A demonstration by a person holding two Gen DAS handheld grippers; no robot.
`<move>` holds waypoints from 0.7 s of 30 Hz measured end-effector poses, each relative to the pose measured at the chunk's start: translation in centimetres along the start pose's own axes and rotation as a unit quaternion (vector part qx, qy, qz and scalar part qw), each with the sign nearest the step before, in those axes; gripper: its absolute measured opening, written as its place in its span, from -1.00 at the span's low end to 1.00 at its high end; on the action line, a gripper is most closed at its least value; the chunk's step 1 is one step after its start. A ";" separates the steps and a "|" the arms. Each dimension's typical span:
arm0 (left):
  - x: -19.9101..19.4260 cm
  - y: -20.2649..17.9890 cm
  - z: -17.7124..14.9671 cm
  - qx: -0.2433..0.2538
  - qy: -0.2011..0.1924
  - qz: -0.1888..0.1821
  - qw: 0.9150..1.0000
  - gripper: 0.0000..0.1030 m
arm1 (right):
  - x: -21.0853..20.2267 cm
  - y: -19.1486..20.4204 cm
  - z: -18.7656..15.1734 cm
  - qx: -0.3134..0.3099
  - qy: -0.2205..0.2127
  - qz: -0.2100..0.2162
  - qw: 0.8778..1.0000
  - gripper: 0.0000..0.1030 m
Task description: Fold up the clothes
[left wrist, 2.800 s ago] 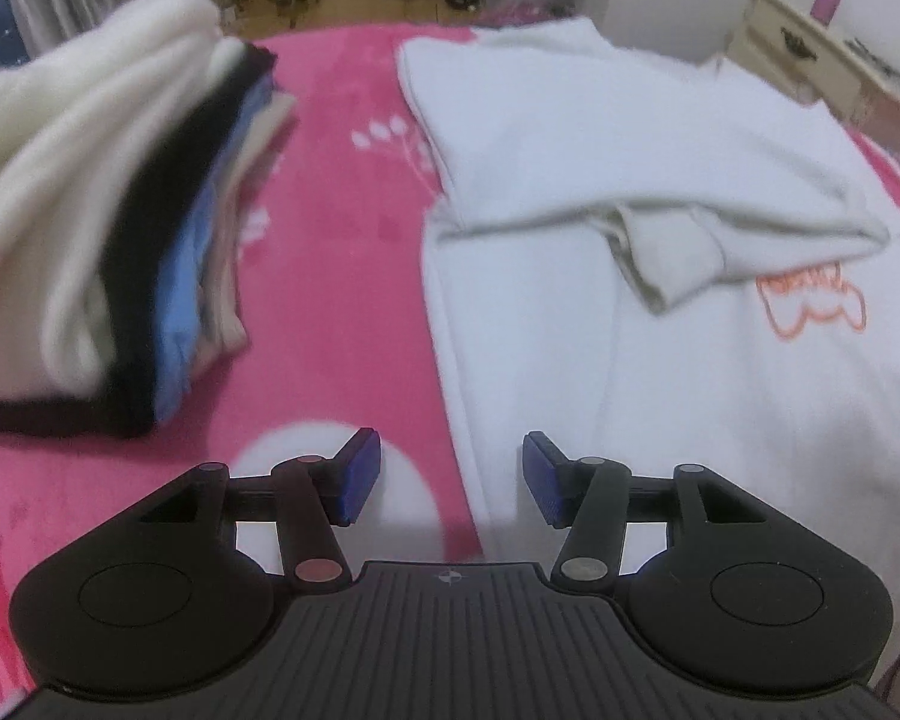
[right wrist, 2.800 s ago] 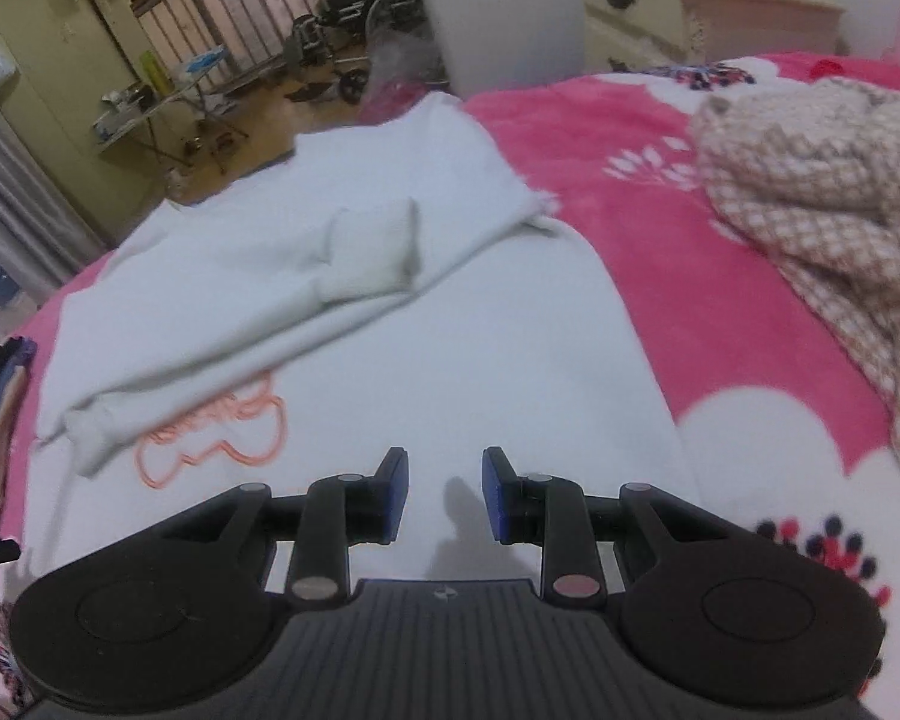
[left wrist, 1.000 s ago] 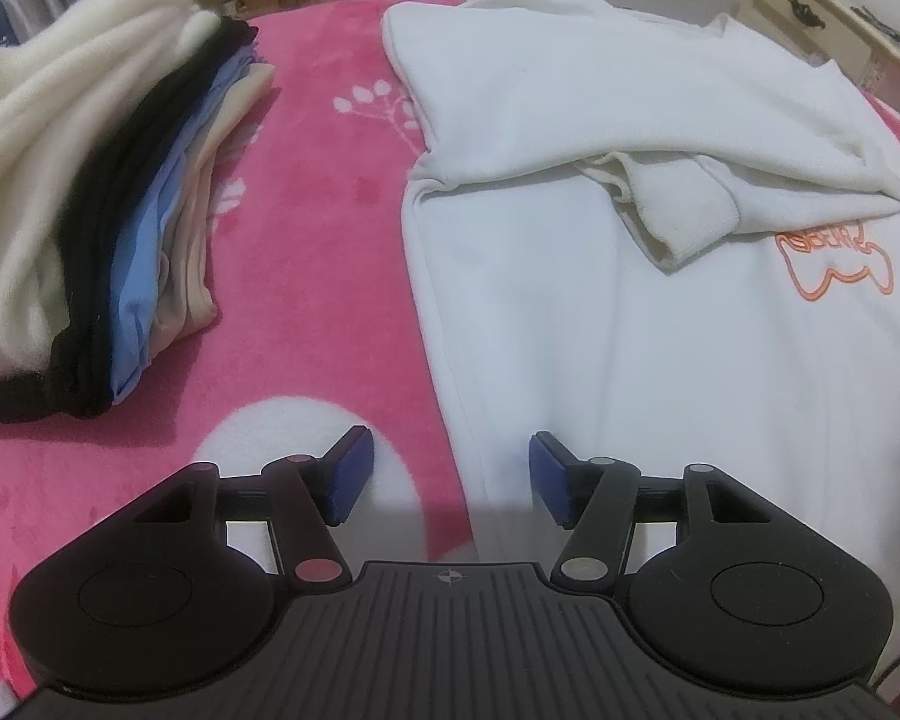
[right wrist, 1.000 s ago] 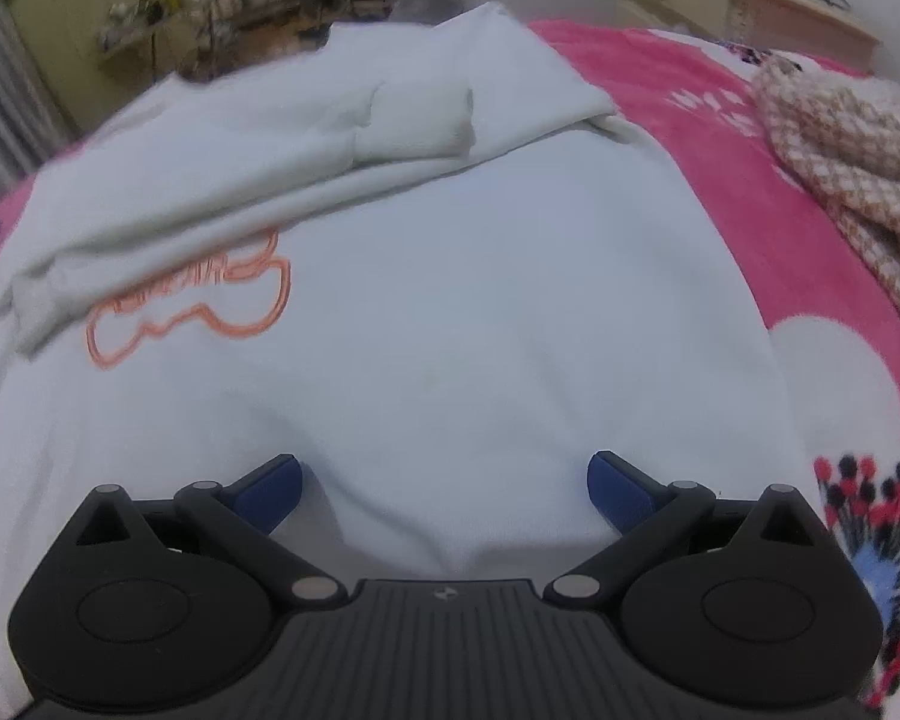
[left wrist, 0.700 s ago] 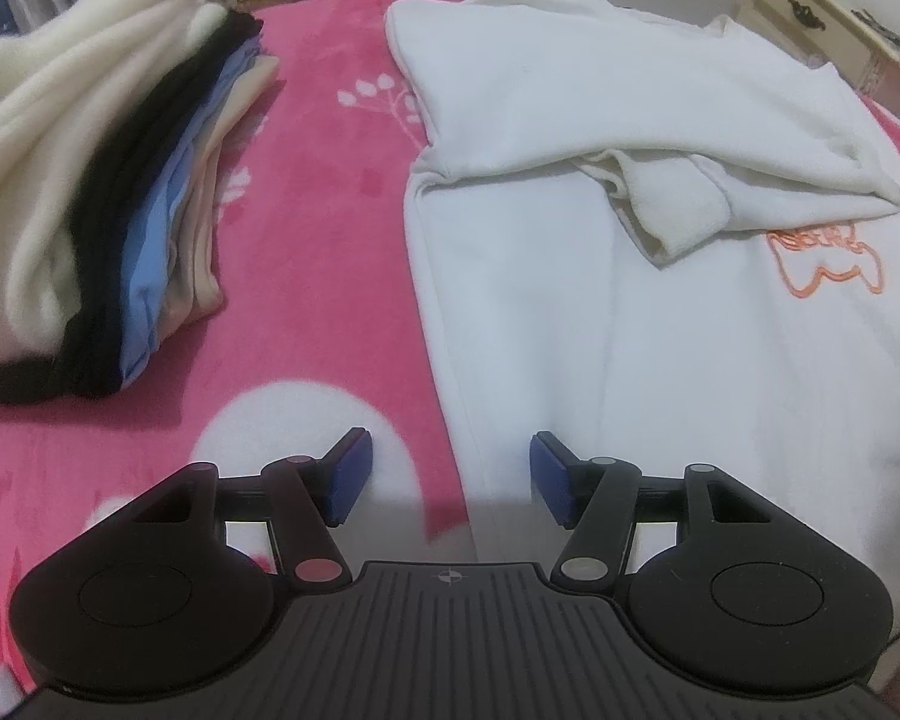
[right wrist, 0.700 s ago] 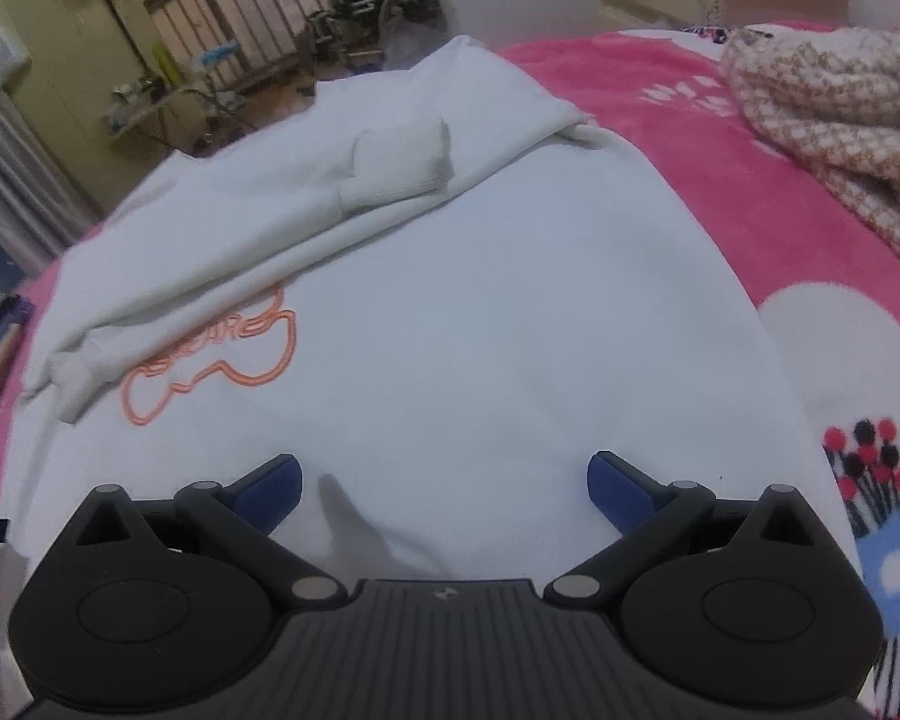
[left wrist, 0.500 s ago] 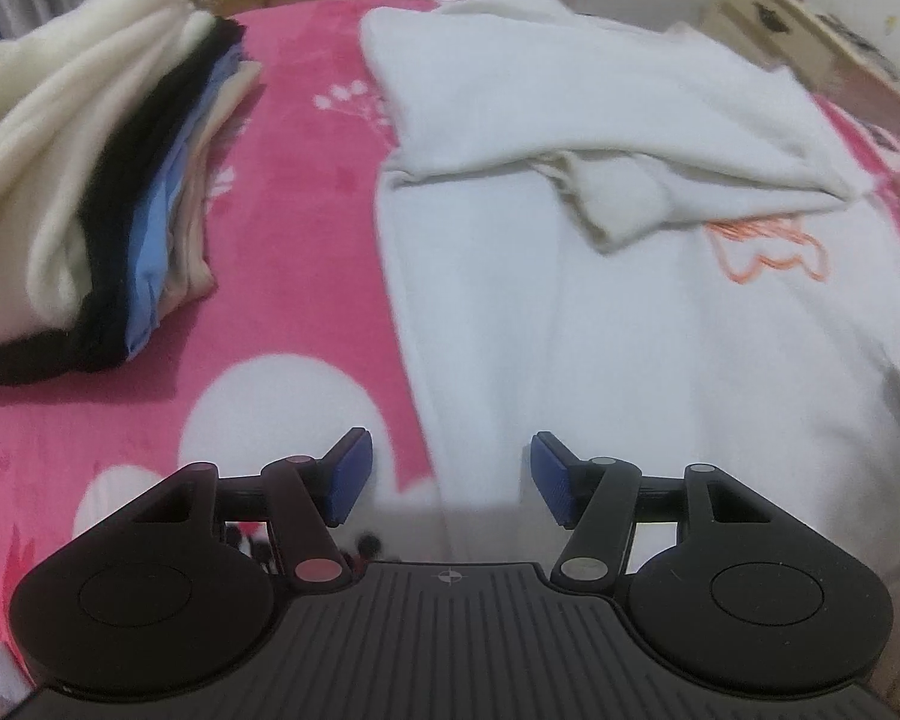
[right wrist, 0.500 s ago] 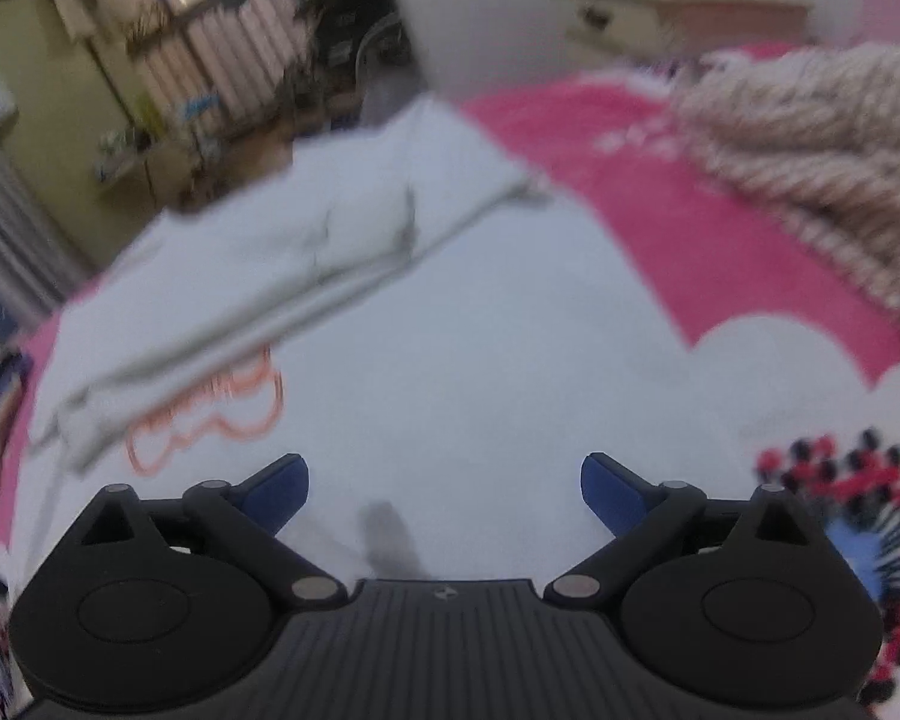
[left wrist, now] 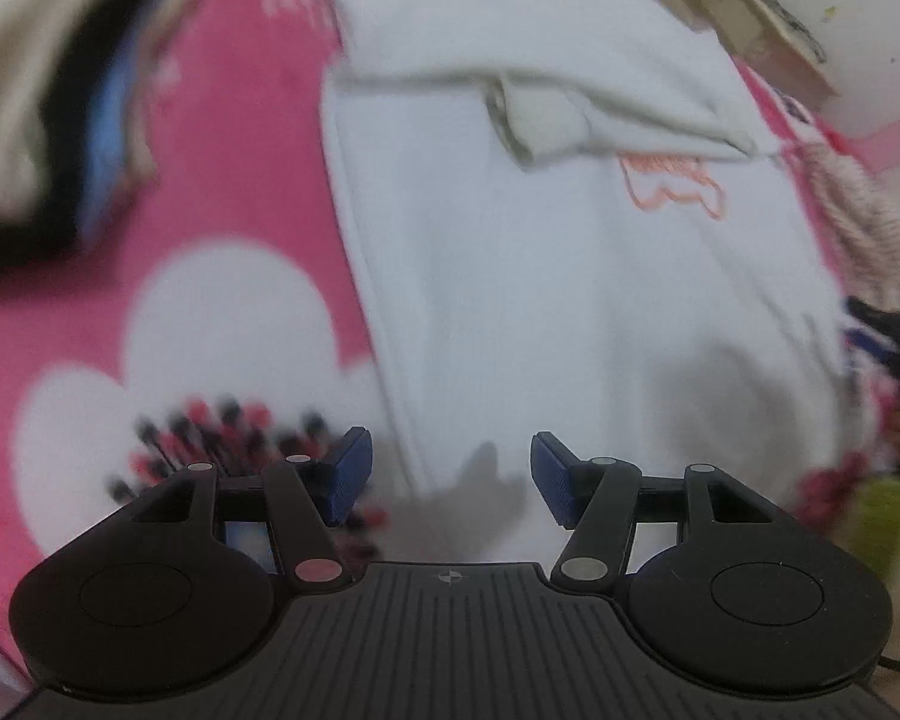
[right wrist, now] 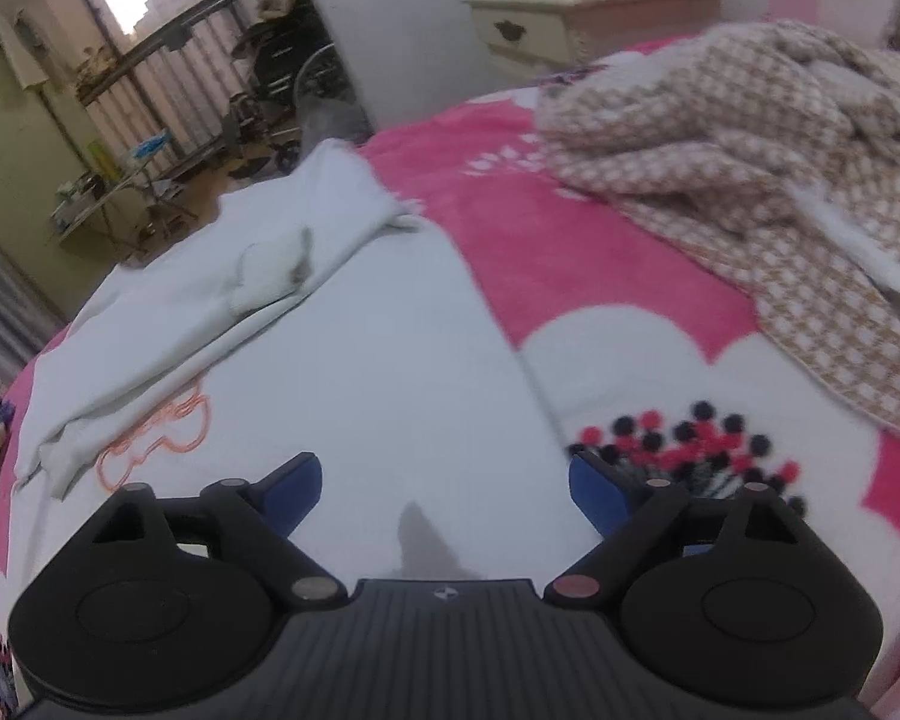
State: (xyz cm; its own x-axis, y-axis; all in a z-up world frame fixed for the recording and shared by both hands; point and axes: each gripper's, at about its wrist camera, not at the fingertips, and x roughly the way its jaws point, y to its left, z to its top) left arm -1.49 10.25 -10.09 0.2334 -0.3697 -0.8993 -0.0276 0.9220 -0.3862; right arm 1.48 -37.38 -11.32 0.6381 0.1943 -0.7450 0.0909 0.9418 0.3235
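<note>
Currently, a white sweatshirt (right wrist: pixel 354 360) lies flat on a pink bedspread (right wrist: pixel 570 204), sleeves folded across at twelve o'clock. Left gripper (left wrist: pixel 447 477) half open, empty. Right gripper (right wrist: pixel 444 489) wide, closing, empty. Likely next: pinching both hem corners to fold upward.

White sweatshirt (right wrist: pixel 360 360) showing an orange outline print (right wrist: pixel 156 444). Bedspread (right wrist: pixel 498 228) showing hot pink with large white blooms and red-and-black dotted centres (right wrist: pixel 690 444). Crumpled garment (right wrist: pixel 750 192) displaying a beige-and-white check. Folded stack (left wrist: pixel 48 108) layering cream, black, blue and tan. Gripper fingertips (right wrist: pixel 294 486) wearing blue pads on black bodies.
</note>
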 end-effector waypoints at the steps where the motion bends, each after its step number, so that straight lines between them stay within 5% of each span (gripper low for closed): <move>1: 0.2 0.4 -0.1 -0.011 0.017 -0.019 1.000 0.14 | 0.0 -0.3 0.1 0.008 -0.001 -0.001 1.000 0.78; 7: 2.0 1.6 -2.8 -0.035 0.082 -0.069 0.994 0.13 | 0.4 -1.4 0.3 0.037 0.003 -0.002 0.999 0.78; 10: 2.2 1.3 -3.0 -0.036 0.057 -0.084 0.994 0.12 | 0.6 -1.4 0.3 0.040 0.004 -0.001 0.999 0.78; 16: 4.1 1.1 -2.1 -0.052 0.047 -0.057 0.996 0.08 | 0.5 -1.7 0.3 0.048 0.005 0.005 0.999 0.77; 21: 5.0 -0.2 -3.6 -0.008 0.069 -0.042 0.997 0.08 | 0.6 -2.2 0.2 0.054 0.010 0.006 0.998 0.76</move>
State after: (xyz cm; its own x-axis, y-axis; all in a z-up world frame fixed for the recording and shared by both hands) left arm -3.85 7.85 -15.22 0.0996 -0.4596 -0.8825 -0.0297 0.8851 -0.4644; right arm 1.78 -39.41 -12.37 0.6241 0.2123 -0.7520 0.1662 0.9043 0.3932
